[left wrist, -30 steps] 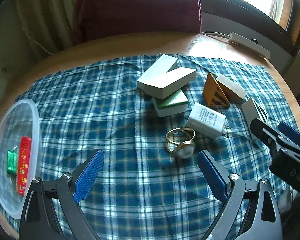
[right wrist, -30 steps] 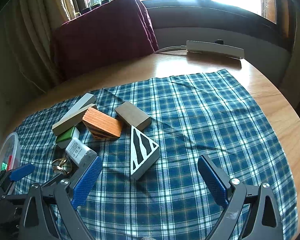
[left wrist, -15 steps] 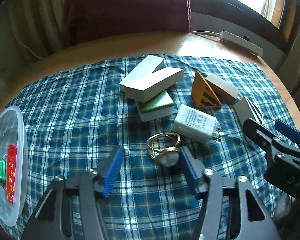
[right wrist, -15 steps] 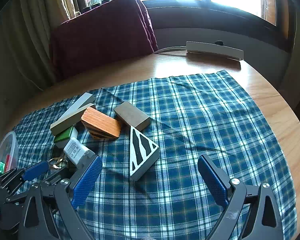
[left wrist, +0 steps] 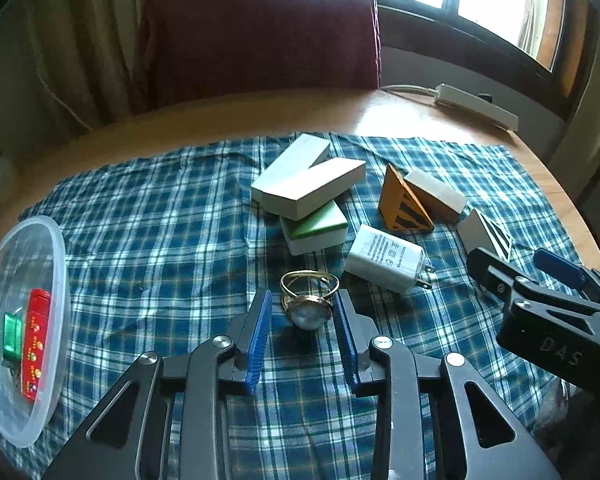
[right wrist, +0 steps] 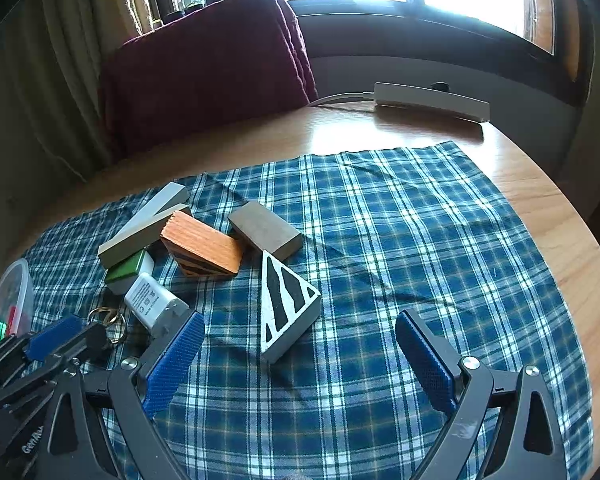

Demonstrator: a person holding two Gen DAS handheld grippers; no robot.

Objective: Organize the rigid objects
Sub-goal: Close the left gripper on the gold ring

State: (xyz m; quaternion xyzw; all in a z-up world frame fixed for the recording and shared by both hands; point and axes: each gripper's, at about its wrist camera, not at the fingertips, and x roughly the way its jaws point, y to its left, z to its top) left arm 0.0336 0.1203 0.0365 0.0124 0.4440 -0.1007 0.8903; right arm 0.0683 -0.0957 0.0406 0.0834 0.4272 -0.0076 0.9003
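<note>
Left wrist view: the left tongs [left wrist: 302,322] are partly closed around one ring [left wrist: 308,300] near the surface's front edge, not squeezing it yet. It looks small, hard and slippery; pinch its stone. The right tongs [right wrist: 296,354] gape wide. Farther off: one charger [left wrist: 384,258], six blocks.

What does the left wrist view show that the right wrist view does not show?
Only the left wrist view shows the pearl of the ring between the left gripper fingers, and the red item in the plastic bowl. Only the right wrist view shows the open right gripper itself. Both show the white charger and green block.
</note>
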